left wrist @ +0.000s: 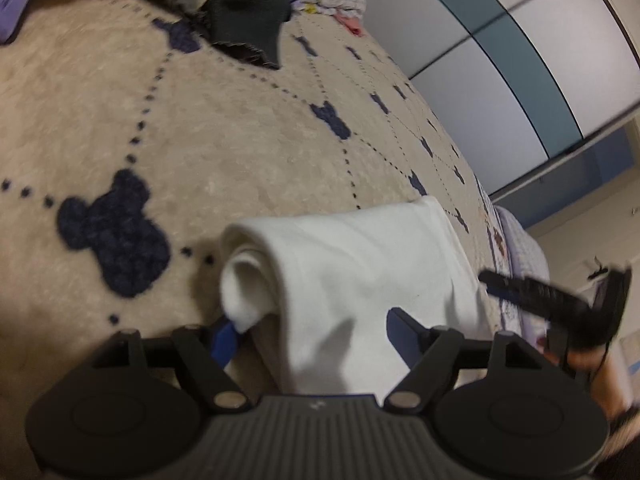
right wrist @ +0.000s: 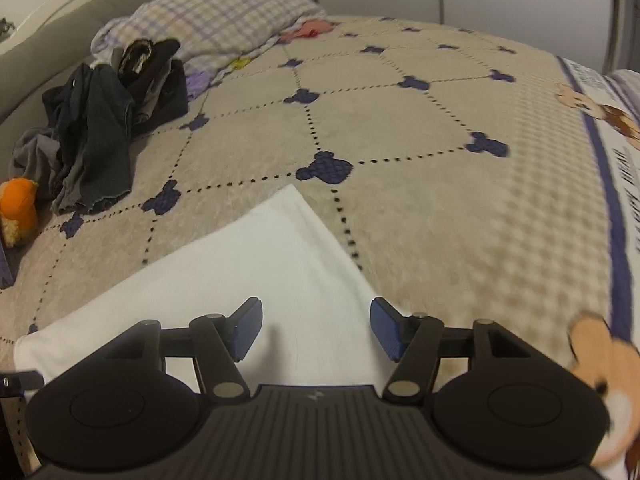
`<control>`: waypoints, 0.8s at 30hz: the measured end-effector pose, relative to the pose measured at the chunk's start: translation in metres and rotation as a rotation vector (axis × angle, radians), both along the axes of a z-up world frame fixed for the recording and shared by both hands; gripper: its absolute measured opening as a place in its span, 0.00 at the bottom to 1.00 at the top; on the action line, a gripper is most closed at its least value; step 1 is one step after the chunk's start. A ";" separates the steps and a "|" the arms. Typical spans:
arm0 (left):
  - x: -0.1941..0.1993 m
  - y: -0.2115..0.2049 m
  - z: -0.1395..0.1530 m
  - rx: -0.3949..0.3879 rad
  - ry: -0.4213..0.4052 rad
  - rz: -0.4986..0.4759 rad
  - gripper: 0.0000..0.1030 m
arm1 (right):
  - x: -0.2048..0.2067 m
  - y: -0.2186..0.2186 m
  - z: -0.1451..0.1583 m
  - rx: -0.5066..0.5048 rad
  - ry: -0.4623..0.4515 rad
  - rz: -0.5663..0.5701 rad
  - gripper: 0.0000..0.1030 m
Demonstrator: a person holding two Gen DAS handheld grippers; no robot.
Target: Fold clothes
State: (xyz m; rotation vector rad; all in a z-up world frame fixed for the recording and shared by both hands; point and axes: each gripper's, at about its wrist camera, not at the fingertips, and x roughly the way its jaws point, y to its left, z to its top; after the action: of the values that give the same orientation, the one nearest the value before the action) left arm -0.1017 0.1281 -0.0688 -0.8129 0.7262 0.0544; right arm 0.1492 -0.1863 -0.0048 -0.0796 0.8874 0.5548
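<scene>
A white folded garment (left wrist: 360, 264) lies on the beige blanket (left wrist: 224, 132) with its navy mouse-head shapes. My left gripper (left wrist: 316, 336) stands open and wide over its near end. The rolled fold of the cloth hangs over the left blue pad (left wrist: 225, 342), and the cloth is not pinched. At the right edge of that view a hand holds my right gripper (left wrist: 560, 304), which is blurred. In the right wrist view the garment (right wrist: 240, 264) spreads flat, one corner pointing away. My right gripper (right wrist: 316, 328) hovers open above its near edge, with nothing gripped.
A heap of dark clothes (right wrist: 100, 128) lies at the far left of the bed, beside a checked pillow (right wrist: 216, 20) and an orange plush toy (right wrist: 20, 204). A cartoon-print sheet (right wrist: 600, 152) marks the bed's right edge. Wardrobe doors (left wrist: 500, 80) stand beyond.
</scene>
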 end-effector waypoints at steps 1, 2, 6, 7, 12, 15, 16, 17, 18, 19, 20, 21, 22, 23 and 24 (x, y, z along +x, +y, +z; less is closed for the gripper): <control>0.001 -0.002 -0.001 0.014 -0.009 -0.002 0.75 | 0.008 0.003 -0.003 -0.004 0.002 0.007 0.62; 0.002 -0.003 -0.002 0.028 -0.019 -0.003 0.75 | 0.015 0.004 -0.006 -0.003 0.007 0.010 0.62; 0.005 -0.007 -0.002 0.074 -0.036 -0.014 0.74 | 0.041 0.005 -0.025 0.014 0.061 0.003 0.62; 0.006 -0.007 -0.002 0.082 -0.039 -0.014 0.72 | 0.045 0.005 -0.030 0.022 0.074 -0.001 0.62; 0.013 -0.005 -0.004 0.092 -0.027 0.006 0.45 | 0.039 0.015 -0.044 0.074 0.041 0.015 0.53; 0.021 0.000 -0.004 0.064 -0.021 -0.006 0.23 | 0.033 0.025 -0.047 0.072 0.035 0.035 0.26; 0.023 0.002 -0.004 0.051 -0.021 -0.012 0.21 | 0.031 0.027 -0.045 0.064 0.029 0.030 0.18; 0.026 0.004 -0.002 0.046 -0.020 -0.018 0.21 | 0.028 0.028 -0.043 0.054 0.023 0.021 0.16; 0.029 0.006 -0.001 0.042 -0.020 -0.024 0.21 | 0.026 0.029 -0.041 0.045 0.016 0.012 0.15; 0.033 0.009 0.000 0.036 -0.016 -0.030 0.20 | 0.023 0.029 -0.038 0.031 0.007 0.001 0.15; 0.037 0.012 0.000 0.023 -0.009 -0.031 0.20 | 0.021 0.029 -0.035 0.015 -0.003 -0.012 0.15; 0.041 0.017 0.000 0.003 0.002 -0.031 0.20 | 0.019 0.028 -0.032 0.003 -0.006 -0.026 0.15; 0.047 0.023 0.000 -0.017 0.015 -0.035 0.20 | 0.016 0.027 -0.028 -0.008 -0.008 -0.042 0.14; 0.052 0.028 0.001 -0.037 0.028 -0.040 0.20 | 0.014 0.025 -0.025 -0.019 -0.010 -0.057 0.14; 0.058 0.034 0.004 -0.051 0.032 -0.041 0.20 | 0.012 0.023 -0.021 -0.024 -0.010 -0.071 0.14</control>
State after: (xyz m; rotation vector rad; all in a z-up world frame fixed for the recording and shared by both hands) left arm -0.0440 0.1619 -0.0652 -0.8474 0.7770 0.0118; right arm 0.1608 -0.1634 -0.0259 -0.0723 0.8842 0.4775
